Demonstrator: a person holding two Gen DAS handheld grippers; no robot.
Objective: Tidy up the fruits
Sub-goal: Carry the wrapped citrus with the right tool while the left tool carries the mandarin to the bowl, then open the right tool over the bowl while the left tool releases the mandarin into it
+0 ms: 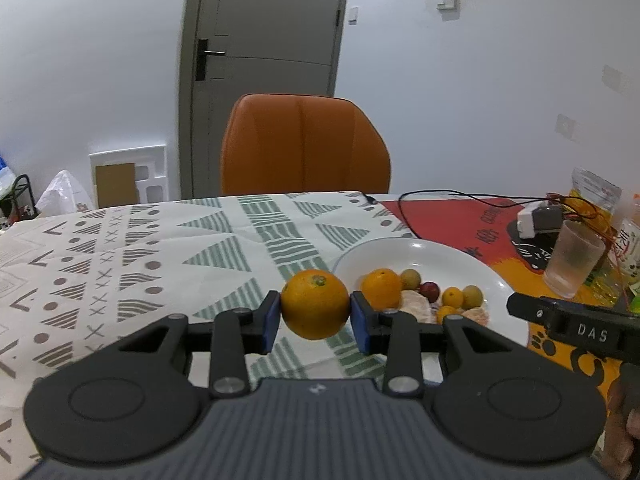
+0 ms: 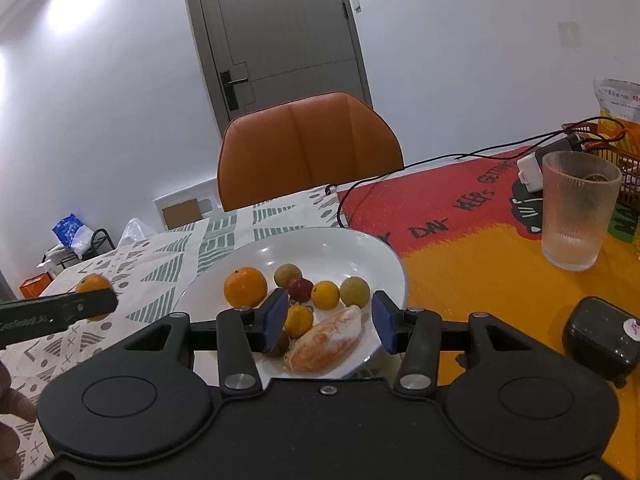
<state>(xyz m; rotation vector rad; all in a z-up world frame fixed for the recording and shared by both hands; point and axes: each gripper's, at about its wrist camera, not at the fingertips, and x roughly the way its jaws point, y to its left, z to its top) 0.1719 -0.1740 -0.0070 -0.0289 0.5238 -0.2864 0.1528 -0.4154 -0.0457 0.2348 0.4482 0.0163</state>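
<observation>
My left gripper [image 1: 315, 317] is shut on a large orange [image 1: 315, 303], held above the patterned tablecloth just left of the white plate [image 1: 424, 249]. The plate [image 2: 320, 245] holds another orange [image 2: 245, 286], small yellow and brown-green fruits, a red fruit [image 2: 301, 289] and a peeled citrus piece [image 2: 326, 340]. My right gripper [image 2: 330, 322] is open and empty, low over the plate's near edge, above the peeled piece. The held orange [image 2: 93, 284] shows at the left in the right wrist view, behind the left gripper's finger.
An orange chair [image 1: 304, 146] stands behind the table. A ribbed glass [image 2: 576, 210] stands on the red and yellow mat at the right, with a black cable [image 2: 440, 158], a white adapter [image 2: 530, 170] and snack bags beyond. A dark object [image 2: 602, 338] lies at the near right.
</observation>
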